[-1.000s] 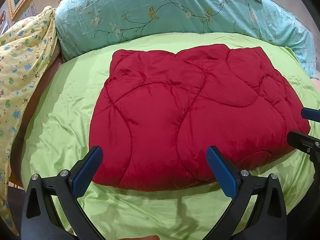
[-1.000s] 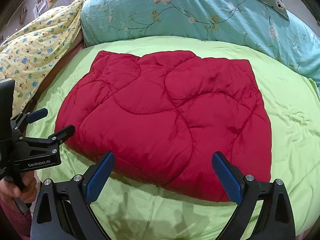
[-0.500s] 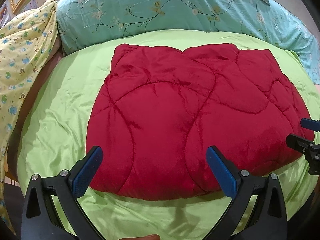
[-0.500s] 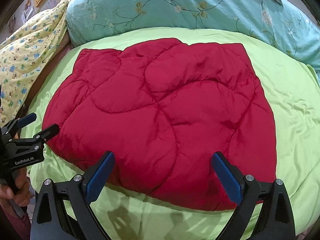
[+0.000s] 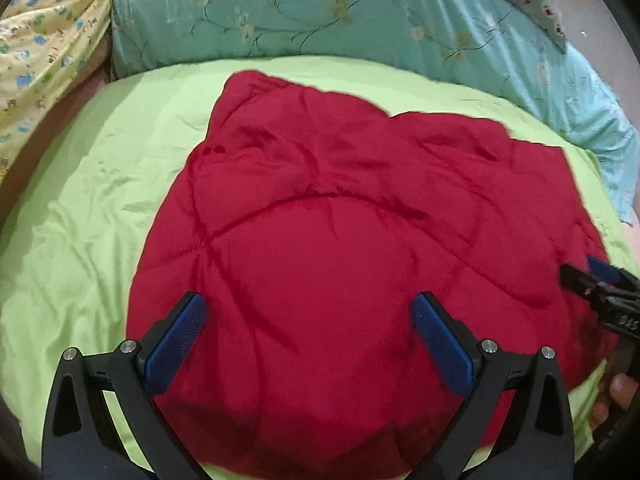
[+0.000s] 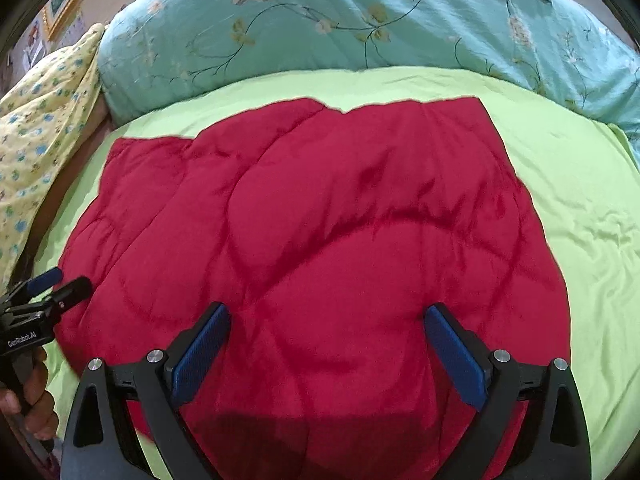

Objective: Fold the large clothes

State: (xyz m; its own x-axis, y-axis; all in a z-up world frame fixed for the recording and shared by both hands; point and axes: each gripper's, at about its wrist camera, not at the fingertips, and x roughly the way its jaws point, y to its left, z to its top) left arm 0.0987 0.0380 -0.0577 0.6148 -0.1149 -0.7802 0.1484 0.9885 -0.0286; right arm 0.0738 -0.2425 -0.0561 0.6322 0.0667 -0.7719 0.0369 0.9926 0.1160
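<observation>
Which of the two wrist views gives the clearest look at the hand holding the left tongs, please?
The right wrist view: the hand shows at its lower left edge, wrapped around the handle below the open left tongs. The left wrist view shows those tongs up close over the red quilt, but not that hand.

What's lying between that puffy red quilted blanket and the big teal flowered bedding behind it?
Only a bare strip of the lime-green sheet separates the red quilted blanket from the teal flowered bedding; both wrist views show it.

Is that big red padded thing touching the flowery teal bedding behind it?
Apart. The right wrist view shows a green sheet strip between the red quilt and the teal bedding.
</observation>
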